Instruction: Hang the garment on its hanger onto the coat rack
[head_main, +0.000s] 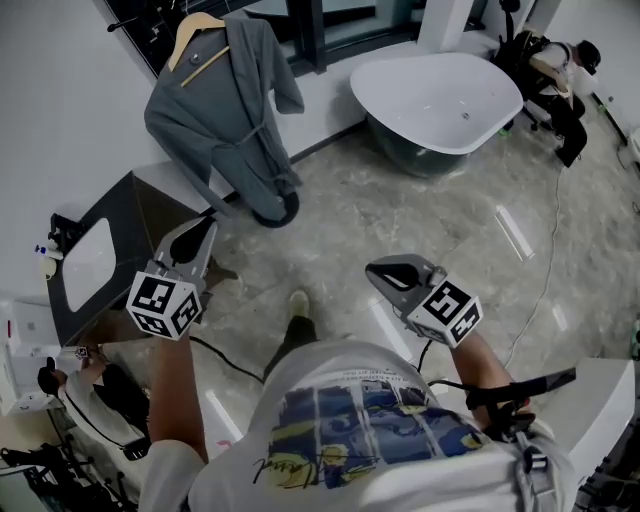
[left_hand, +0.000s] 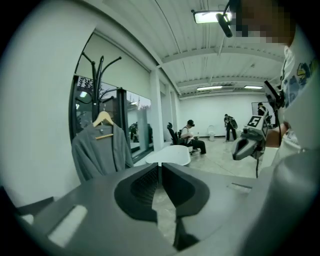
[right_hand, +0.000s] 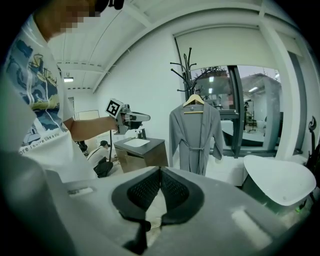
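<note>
left gripper (left_hand: 160, 166), right gripper (right_hand: 160, 170) closed, empty; robe (head_main: 228, 120) hangs on rack (right_hand: 187, 70).

The garment (right_hand: 195, 135) hides the lower pole of the coat rack (right_hand: 189, 75), whose branches the head view's top edge crops.

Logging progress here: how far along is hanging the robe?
Done, it seems: the robe hangs on its hanger from the rack. In hand: nothing; left gripper and right gripper are shut, empty, away from it. Left: nothing I can see.
</note>
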